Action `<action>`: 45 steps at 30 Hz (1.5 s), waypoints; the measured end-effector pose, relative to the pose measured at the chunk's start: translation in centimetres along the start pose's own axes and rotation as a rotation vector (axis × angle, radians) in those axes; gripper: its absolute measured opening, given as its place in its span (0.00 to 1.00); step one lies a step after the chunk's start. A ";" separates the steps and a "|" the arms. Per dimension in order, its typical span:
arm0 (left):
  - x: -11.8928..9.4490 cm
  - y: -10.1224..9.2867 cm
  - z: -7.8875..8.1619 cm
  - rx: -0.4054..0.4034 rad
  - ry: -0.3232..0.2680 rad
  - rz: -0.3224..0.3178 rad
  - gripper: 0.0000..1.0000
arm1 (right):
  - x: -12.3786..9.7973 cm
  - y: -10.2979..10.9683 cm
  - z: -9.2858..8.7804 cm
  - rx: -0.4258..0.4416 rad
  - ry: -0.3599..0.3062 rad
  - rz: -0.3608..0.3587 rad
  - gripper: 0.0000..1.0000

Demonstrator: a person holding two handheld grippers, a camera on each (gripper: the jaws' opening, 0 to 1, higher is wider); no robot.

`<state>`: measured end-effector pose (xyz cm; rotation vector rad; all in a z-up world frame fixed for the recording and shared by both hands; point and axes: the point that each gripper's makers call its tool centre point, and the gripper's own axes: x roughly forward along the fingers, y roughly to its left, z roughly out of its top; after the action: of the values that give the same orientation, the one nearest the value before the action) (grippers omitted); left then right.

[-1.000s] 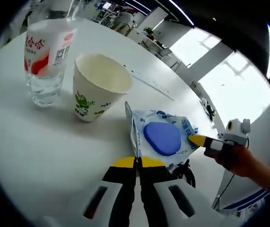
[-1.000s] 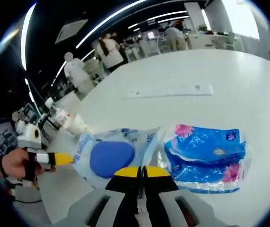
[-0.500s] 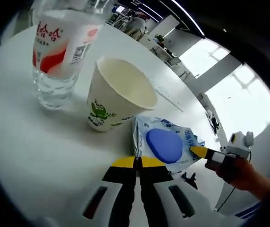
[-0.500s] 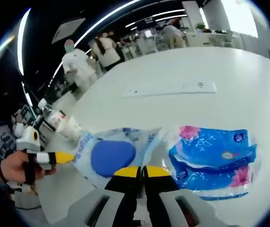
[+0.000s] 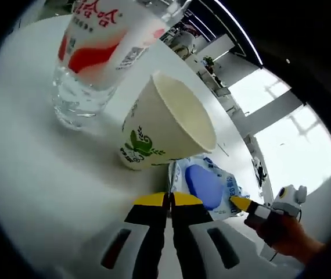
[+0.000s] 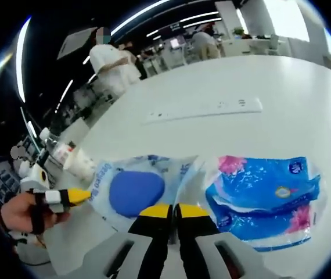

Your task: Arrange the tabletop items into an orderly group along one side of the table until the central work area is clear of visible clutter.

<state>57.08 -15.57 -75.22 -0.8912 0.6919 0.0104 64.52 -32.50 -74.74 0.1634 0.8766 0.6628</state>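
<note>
A clear packet with a blue oval pad (image 5: pixel 203 185) hangs between both grippers. My left gripper (image 5: pixel 168 200) is shut on its near edge, close beside a paper cup (image 5: pixel 165 129) with green print. The right gripper (image 5: pixel 239 203) pinches the far edge with its yellow tips. In the right gripper view the same packet (image 6: pixel 135 192) sits just ahead of my right gripper (image 6: pixel 169 209), shut on its edge, while the left gripper (image 6: pixel 79 196) grips the opposite end. A water bottle (image 5: pixel 99 61) with a red and white label stands behind the cup.
A blue tissue pack (image 6: pixel 264 195) lies on the white table (image 6: pixel 293 104) right of the packet. A long white strip (image 6: pixel 206 109) lies farther back. The bottle and cup (image 6: pixel 75 160) stand at the table's left side. People stand behind the table.
The left gripper has moved with the packet closer to the cup and bottle, which now loom larger. Both grippers stay shut on the packet.
</note>
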 end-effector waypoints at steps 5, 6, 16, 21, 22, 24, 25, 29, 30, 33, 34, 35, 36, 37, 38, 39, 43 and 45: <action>0.4 0.1 0.5 -0.040 -0.022 -0.003 0.00 | 0.2 -0.1 0.1 0.031 -0.014 0.001 0.01; 0.4 0.1 0.6 -0.043 -0.025 -0.005 0.00 | 0.2 -0.2 0.0 0.031 -0.014 0.001 0.01; 0.4 0.3 0.5 -0.057 -0.021 -0.003 0.01 | 0.1 0.2 -1.5 0.032 0.015 0.017 0.13; -0.2 0.4 0.5 -0.024 -0.015 -0.002 0.03 | -0.6 0.3 -1.9 0.037 0.008 0.016 0.14; -0.4 0.4 0.5 -0.018 -0.015 -0.007 0.03 | -0.7 0.3 -1.9 0.038 0.007 0.016 0.14; -0.6 0.4 0.4 -0.013 -0.013 -0.011 0.03 | -1.0 0.1 -2.1 0.042 0.004 0.012 0.13; -0.7 0.5 0.4 -0.011 -0.013 -0.010 0.03 | -1.2 0.1 -2.2 0.044 0.002 0.010 0.13; -0.7 0.8 0.1 -0.008 -0.006 -0.004 0.02 | -1.5 -0.3 -2.5 0.068 -0.003 0.004 0.11; -0.7 0.8 0.1 -0.008 -0.007 -0.004 0.01 | -1.5 -0.3 -2.6 0.074 -0.004 0.005 0.10; -0.5 0.6 0.1 -0.010 -0.012 -0.008 0.00 | -1.5 -0.3 -2.6 0.087 -0.009 0.004 0.06; -0.5 0.5 0.2 -0.008 -0.012 -0.008 0.00 | -1.5 -0.3 -2.5 0.093 -0.013 0.000 0.05; -0.4 0.4 0.2 -0.008 -0.012 -0.009 0.00 | -1.4 -0.4 -2.5 0.096 -0.015 -0.001 0.04; -0.3 0.4 0.2 -0.012 -0.014 -0.009 0.00 | -1.3 -0.6 -2.4 0.101 -0.018 -0.010 0.04; -0.2 0.4 0.3 -0.025 -0.017 -0.010 0.00 | -1.2 -0.8 -2.3 0.106 -0.020 -0.013 0.04; -0.2 0.4 0.3 -0.032 -0.020 -0.010 0.00 | -1.2 -0.9 -2.1 0.114 -0.024 -0.015 0.04; -0.2 0.4 0.4 -0.042 -0.024 -0.007 0.00 | -1.1 -0.9 -2.1 0.125 -0.030 -0.016 0.04; -0.1 0.5 0.5 -0.066 -0.033 0.002 0.00 | -0.6 -1.4 -1.8 0.149 -0.030 -0.022 0.04; 0.0 0.5 0.5 -0.070 -0.035 0.003 0.00 | -0.6 -1.4 -1.7 0.163 -0.035 -0.023 0.04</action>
<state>57.21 -14.86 -75.31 -0.9553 0.6639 0.0532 63.61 -34.18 -76.00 0.3097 0.8978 0.5657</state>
